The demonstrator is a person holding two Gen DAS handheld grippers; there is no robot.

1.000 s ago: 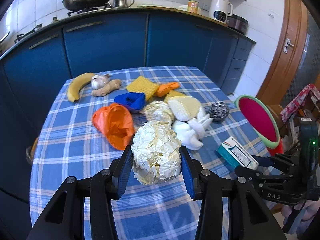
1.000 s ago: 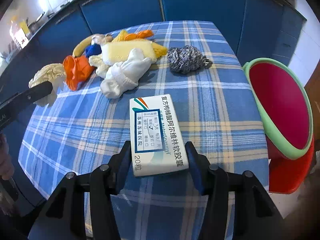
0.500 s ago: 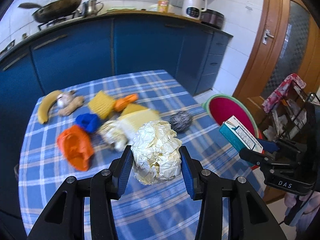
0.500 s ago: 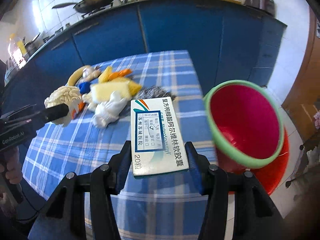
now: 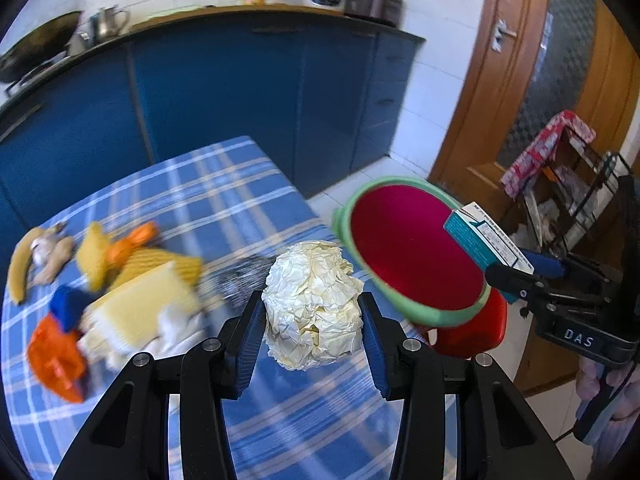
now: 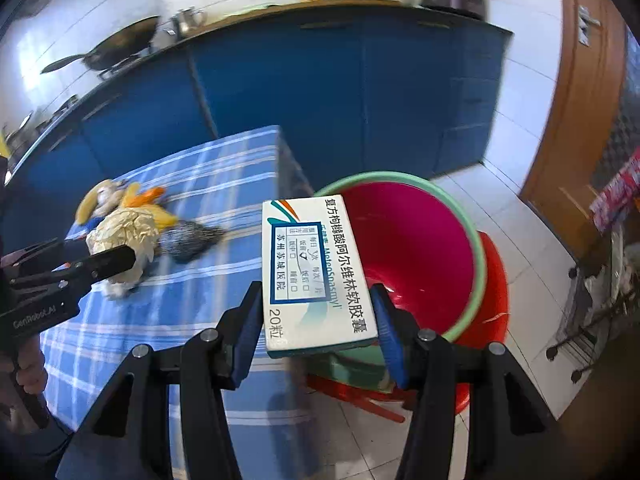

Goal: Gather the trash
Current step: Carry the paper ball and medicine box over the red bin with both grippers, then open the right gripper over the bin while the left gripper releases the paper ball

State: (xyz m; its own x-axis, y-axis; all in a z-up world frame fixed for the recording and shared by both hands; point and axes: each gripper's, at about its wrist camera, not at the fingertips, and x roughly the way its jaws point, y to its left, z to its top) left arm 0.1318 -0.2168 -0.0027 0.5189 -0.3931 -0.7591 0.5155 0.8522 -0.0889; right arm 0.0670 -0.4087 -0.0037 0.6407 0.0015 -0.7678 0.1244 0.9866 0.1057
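Since the earlier frames both grippers have swung away from the middle of the table toward its far corner, and the red bin with the green rim (image 6: 416, 240) now fills the space just ahead of the right gripper (image 6: 318, 312) instead of sitting off to its right. That gripper is clamped on a white and teal medicine box (image 6: 316, 272), its blue pads pressed to the box's long sides, the box's far end reaching over the bin's rim. The left gripper (image 5: 314, 322) holds a crumpled ball of pale paper (image 5: 314, 304) between its pads, above the blue checked tablecloth (image 5: 224, 196); the bin lies ahead and to its right, near but not under it. To its left, blurred on the cloth, lie a yellow sponge (image 5: 140, 304), an orange bag (image 5: 56, 354) and a banana (image 5: 20, 268)
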